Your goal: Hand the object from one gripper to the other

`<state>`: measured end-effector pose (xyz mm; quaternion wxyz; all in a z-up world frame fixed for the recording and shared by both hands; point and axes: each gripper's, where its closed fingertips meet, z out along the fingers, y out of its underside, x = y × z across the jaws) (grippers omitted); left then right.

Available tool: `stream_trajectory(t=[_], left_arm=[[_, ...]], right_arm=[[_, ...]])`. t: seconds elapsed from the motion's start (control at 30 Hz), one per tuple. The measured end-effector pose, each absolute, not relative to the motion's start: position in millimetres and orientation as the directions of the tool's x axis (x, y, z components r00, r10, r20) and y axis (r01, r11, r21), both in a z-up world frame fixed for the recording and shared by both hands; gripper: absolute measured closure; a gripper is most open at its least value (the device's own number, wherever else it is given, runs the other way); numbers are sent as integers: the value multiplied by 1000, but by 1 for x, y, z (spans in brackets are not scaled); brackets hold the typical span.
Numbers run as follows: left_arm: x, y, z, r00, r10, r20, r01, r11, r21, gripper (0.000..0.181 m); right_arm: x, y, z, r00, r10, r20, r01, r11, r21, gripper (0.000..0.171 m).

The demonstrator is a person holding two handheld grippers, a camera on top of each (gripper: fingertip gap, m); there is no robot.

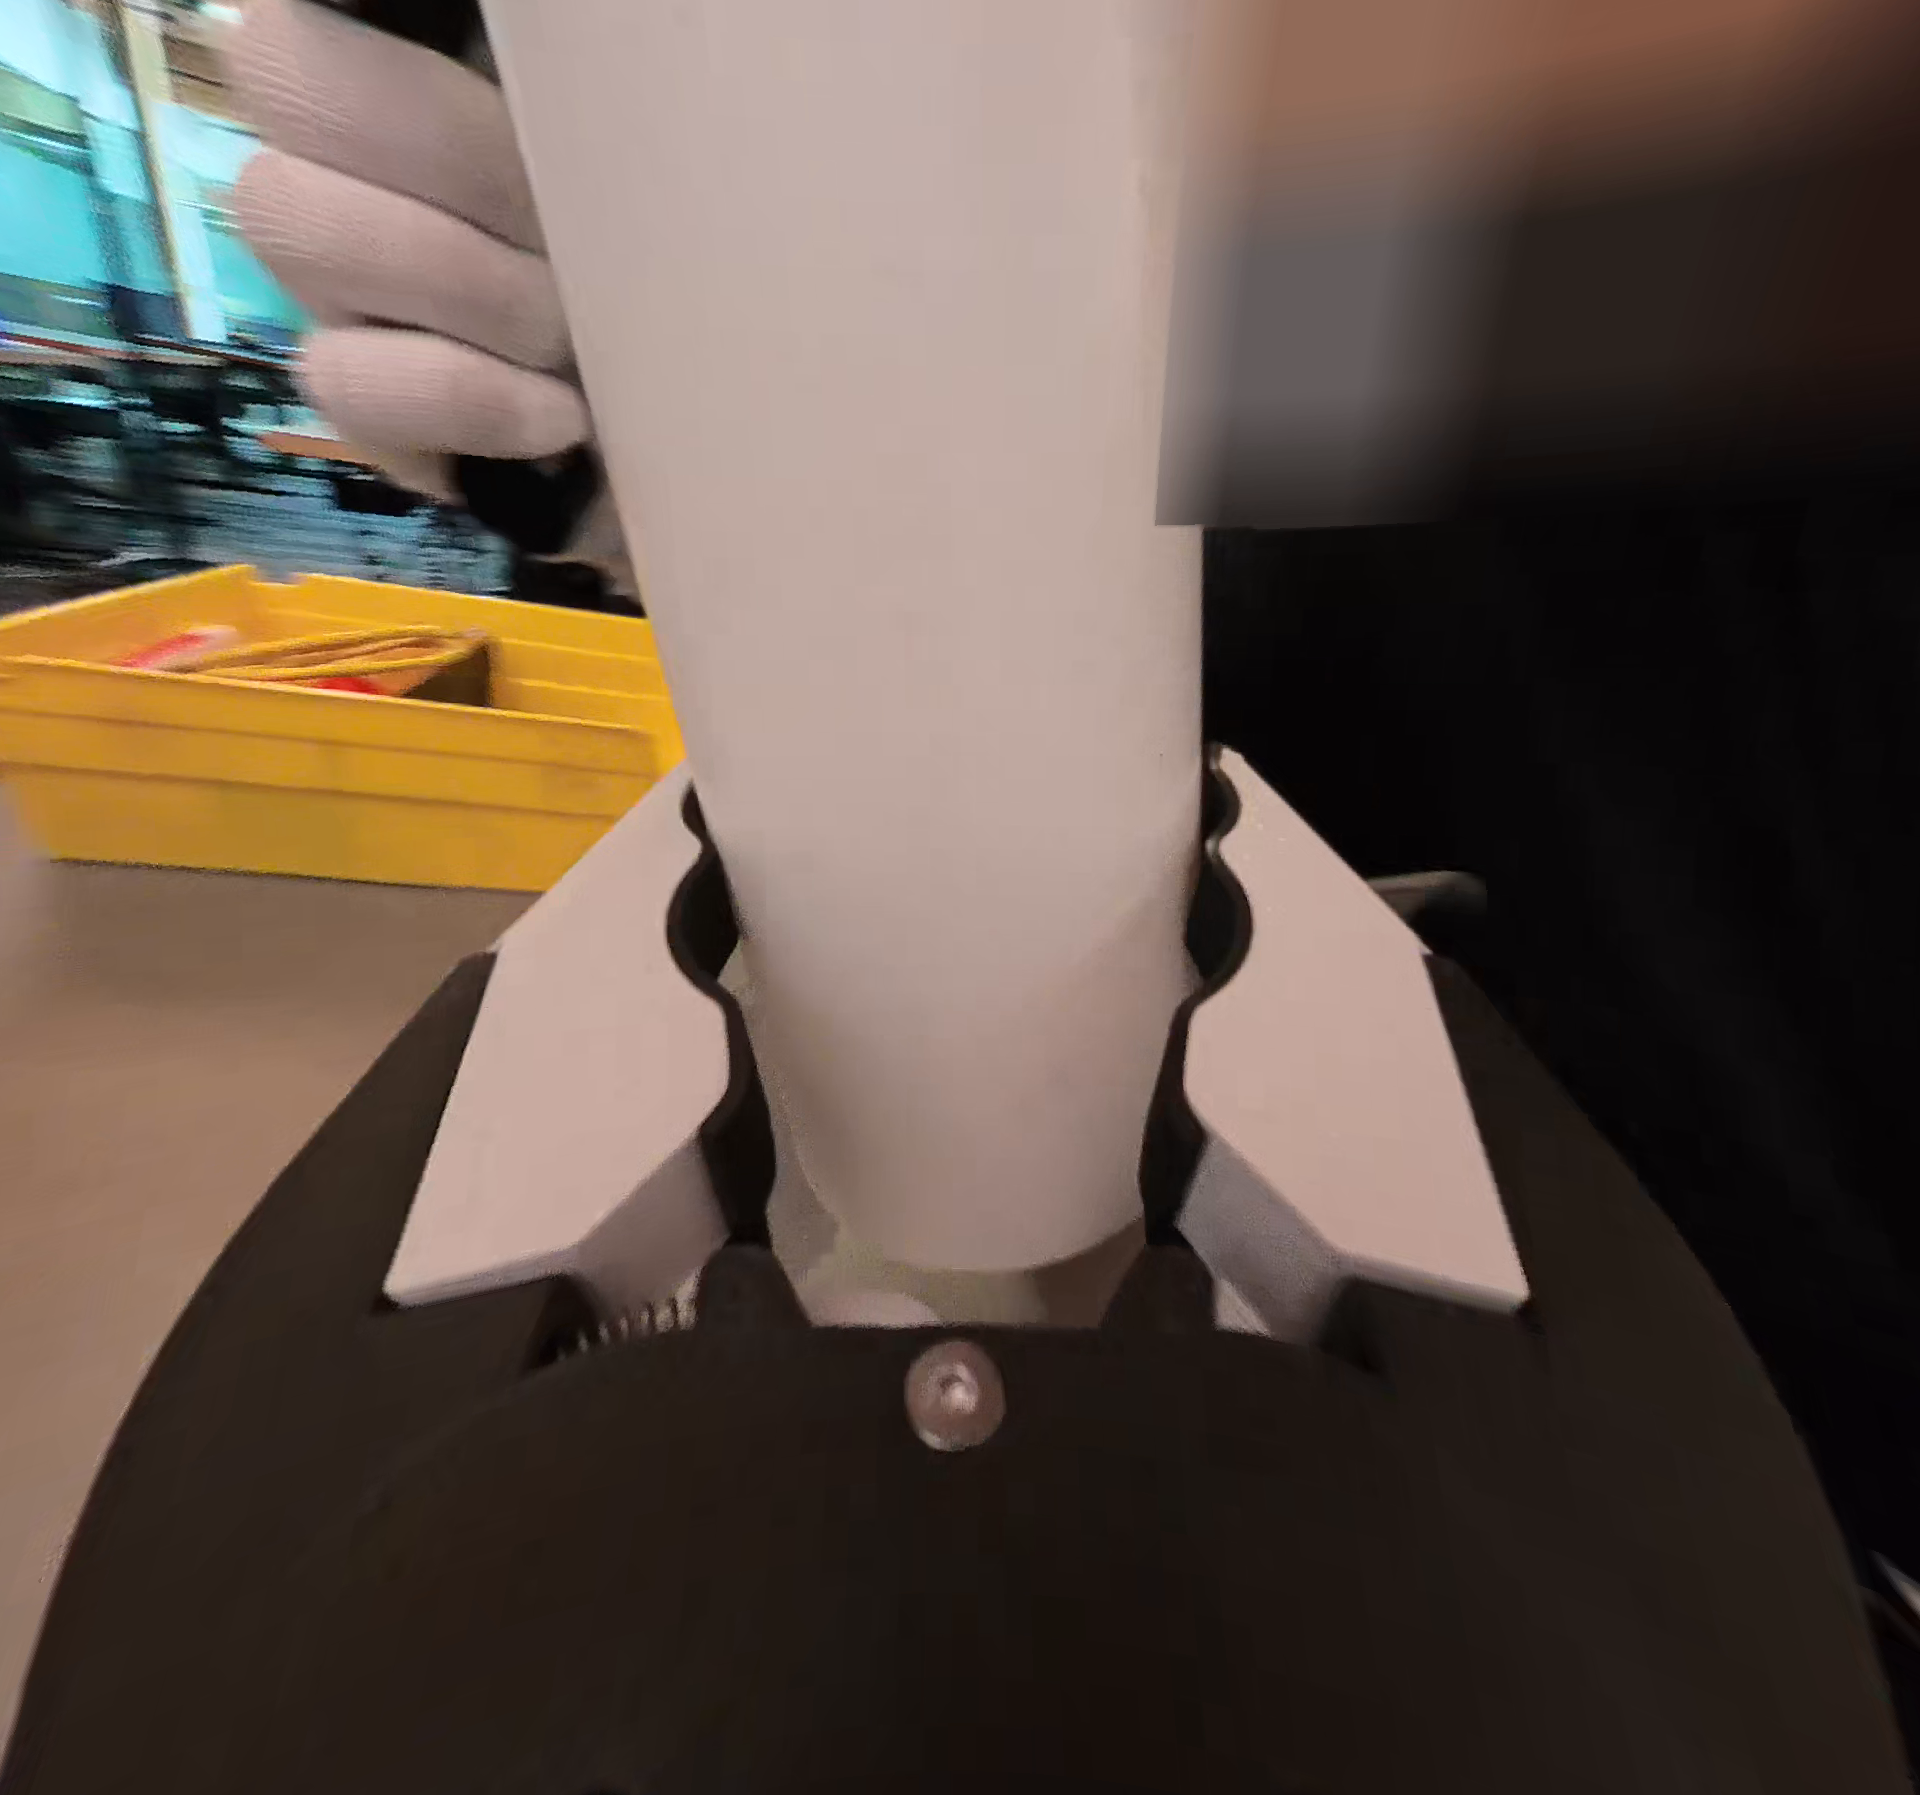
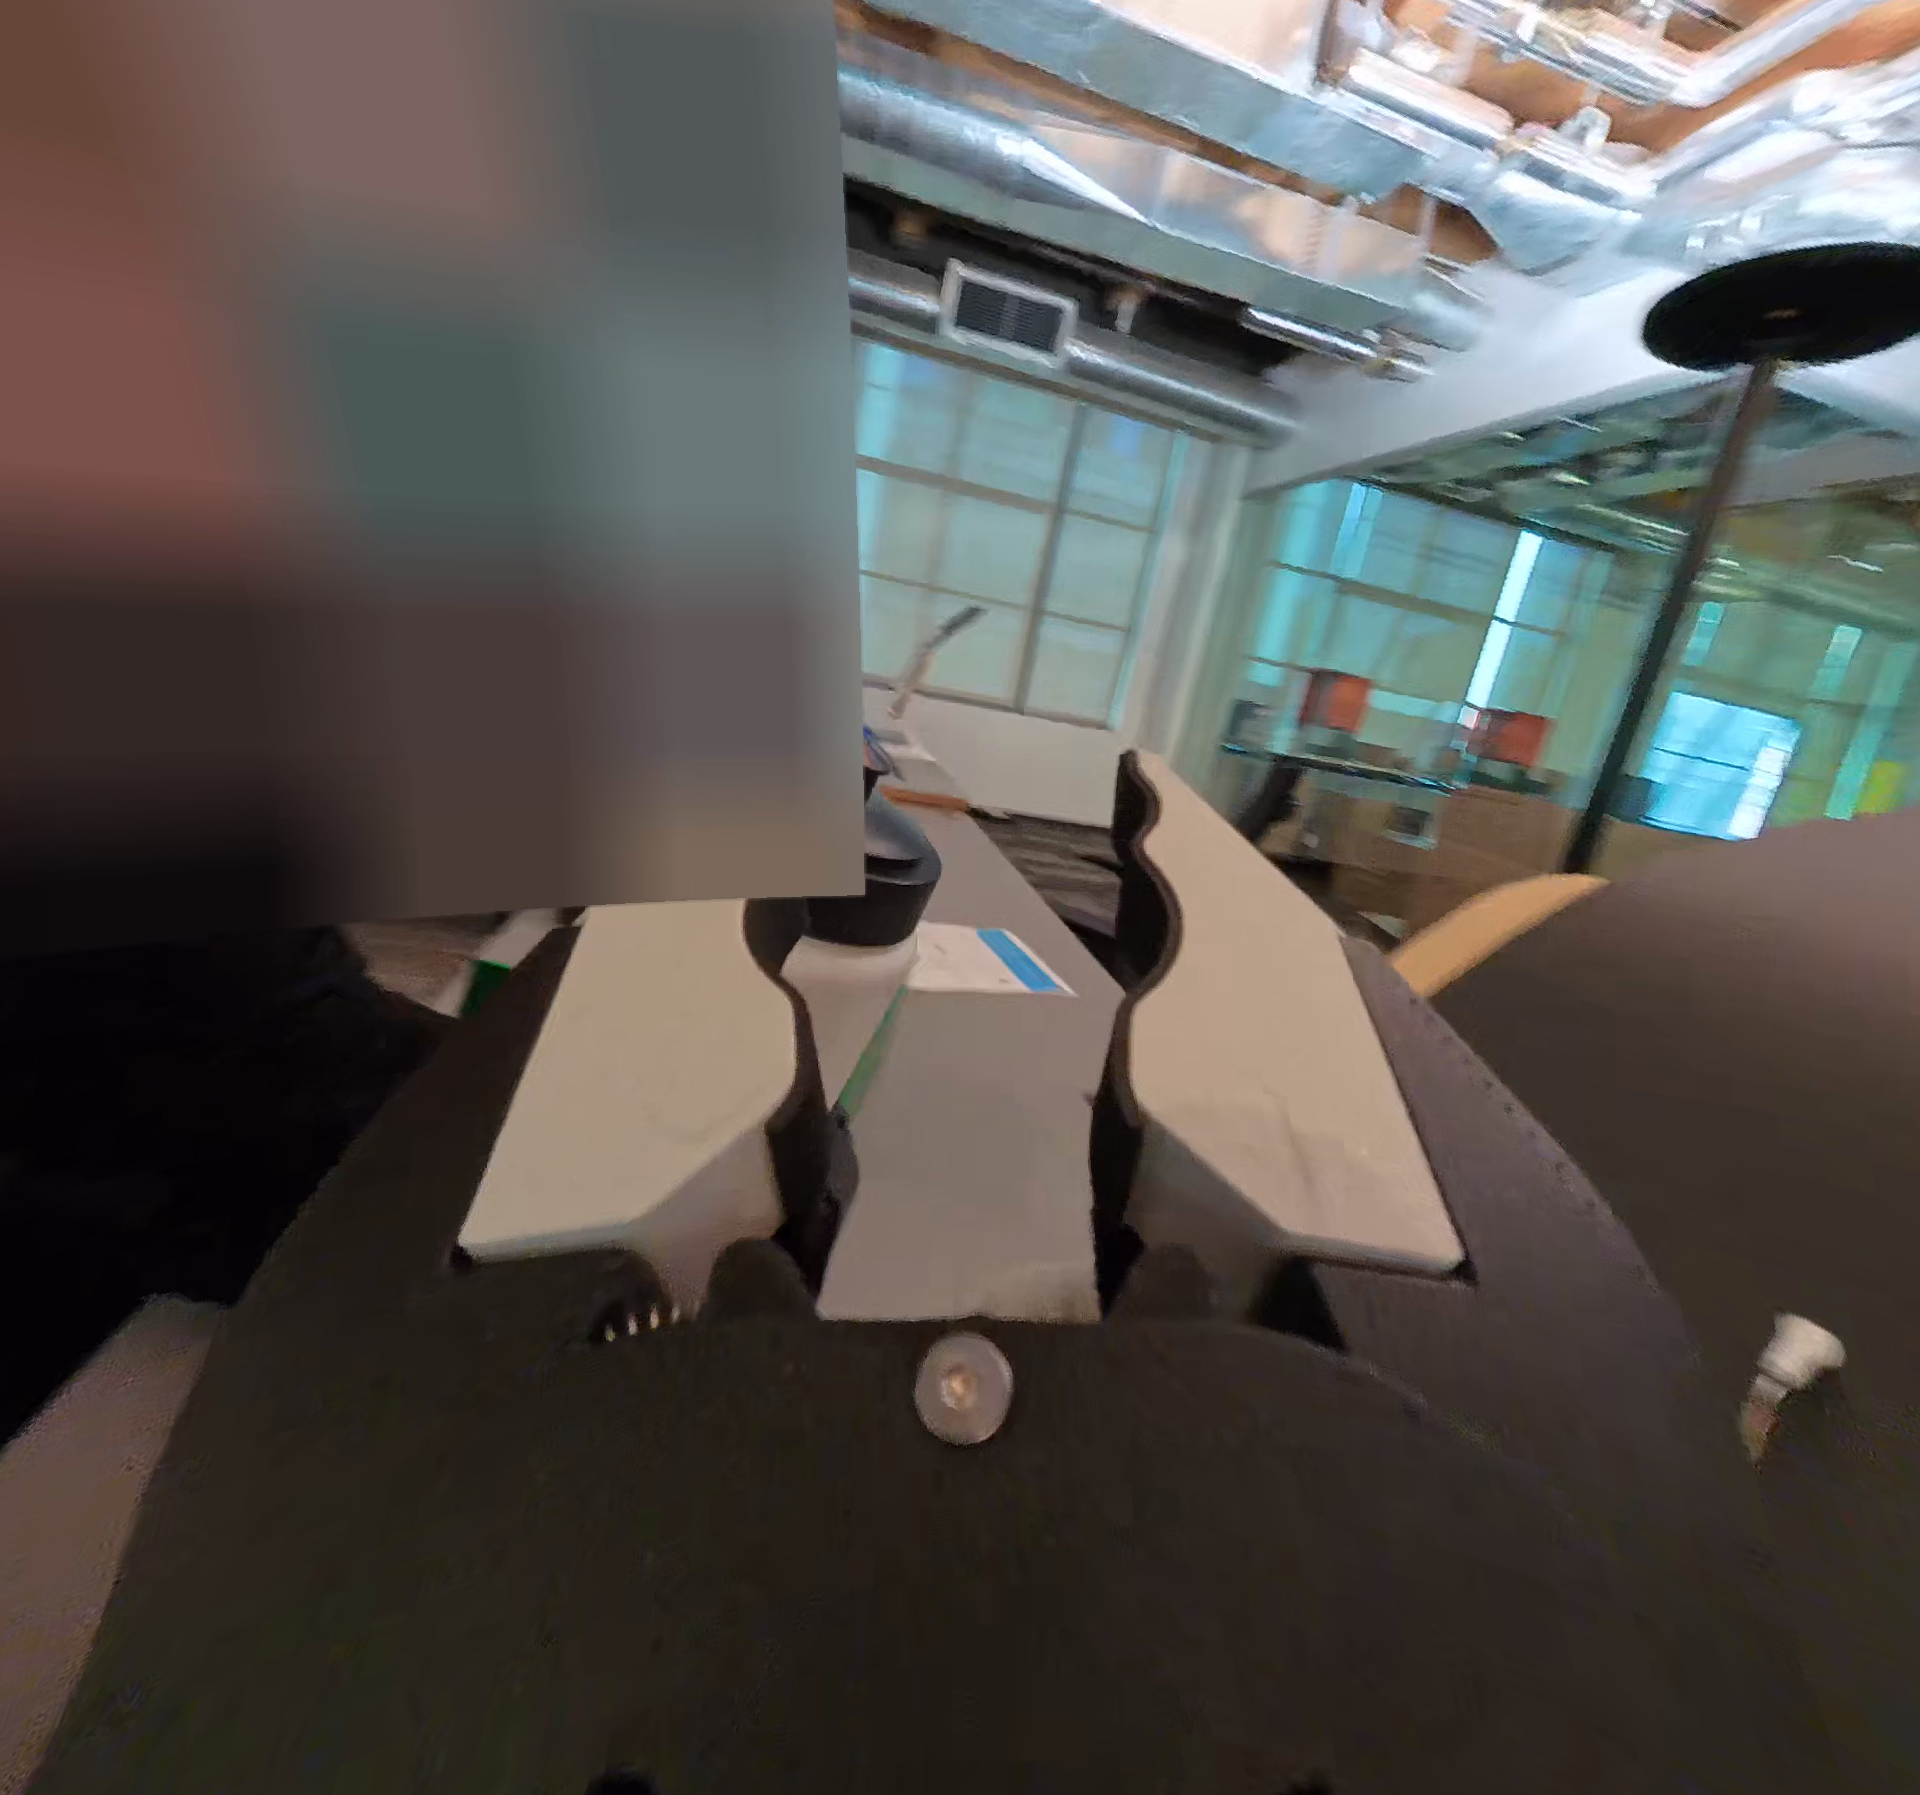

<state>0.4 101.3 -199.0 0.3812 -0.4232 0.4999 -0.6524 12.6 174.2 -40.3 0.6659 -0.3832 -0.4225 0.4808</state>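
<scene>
While clamped in the left claw [image 1: 956, 997], white tube [image 1: 883, 498] upright, right claw [image 2: 966, 1007] agape, empty.

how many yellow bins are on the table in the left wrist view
1. The yellow bin sits on the table, left of the white tube held in the left tongs. The tube could hide others.
</scene>
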Motion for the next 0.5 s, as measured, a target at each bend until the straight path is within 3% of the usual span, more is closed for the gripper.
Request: stream_trajectory(t=[0.03,0.17,0.33,0.5], left_arm=[[0,112,-200,-290,-944,158,75,-187,-979,94],[-3,155,-219,-9,-999,40,-37,-40,-999,94],[-22,200,-232,257,-947,-192,-235,132,-963,93],[-36,216,-235,320,-879,-355,-372,228,-900,93]], right_arm=[[13,179,-43,217,953,211,-278,268,-923,111],[15,187,-51,252,938,240,-167,286,-943,111],[15,188,-76,198,951,239,23,239,-971,94],[5,188,-93,153,964,217,72,208,-975,85]])
